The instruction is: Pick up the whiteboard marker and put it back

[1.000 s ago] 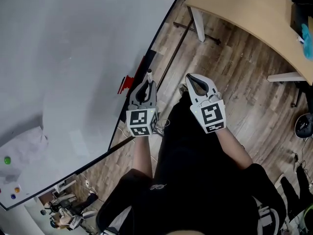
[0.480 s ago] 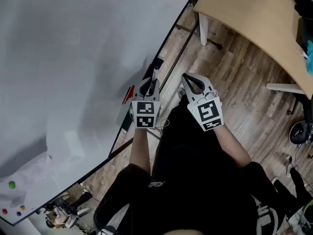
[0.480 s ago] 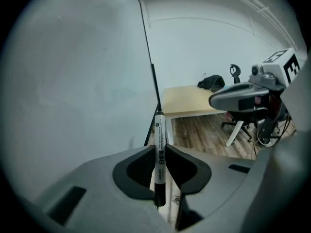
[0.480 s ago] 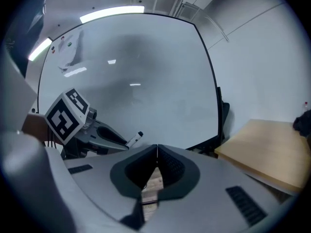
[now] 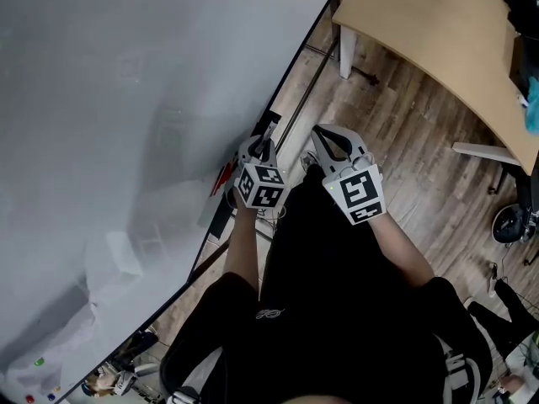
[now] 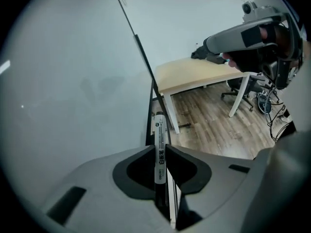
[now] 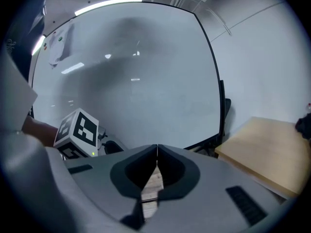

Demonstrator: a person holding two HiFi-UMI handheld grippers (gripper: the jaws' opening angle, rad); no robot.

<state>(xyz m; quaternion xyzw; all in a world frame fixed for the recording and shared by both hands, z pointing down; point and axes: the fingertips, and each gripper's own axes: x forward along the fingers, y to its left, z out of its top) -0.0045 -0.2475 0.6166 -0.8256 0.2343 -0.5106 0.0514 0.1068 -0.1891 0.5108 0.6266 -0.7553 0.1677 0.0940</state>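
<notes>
White and glossy, the large whiteboard (image 5: 126,99) fills the left. A narrow black ledge (image 5: 221,217) runs along its lower edge, and a small red object (image 5: 221,173) rests there; what it is I cannot tell. Just right of that, the left claw (image 5: 264,140) is clenched on the white-barrelled whiteboard marker with black print (image 6: 159,130). The marker pokes out past the claw's tips, aimed down toward the ledge. Only the tips press the round barrel, so it could pivot or slip if its end bumps the board or the ledge rim. Released too high or askew, it would likely roll off onto the brown wood-plank floor (image 5: 316,99), or knock the red object. Further right, the right claw (image 5: 327,138) is closed on nothing and stands apart from the ledge, poorly placed to catch a drop.
</notes>
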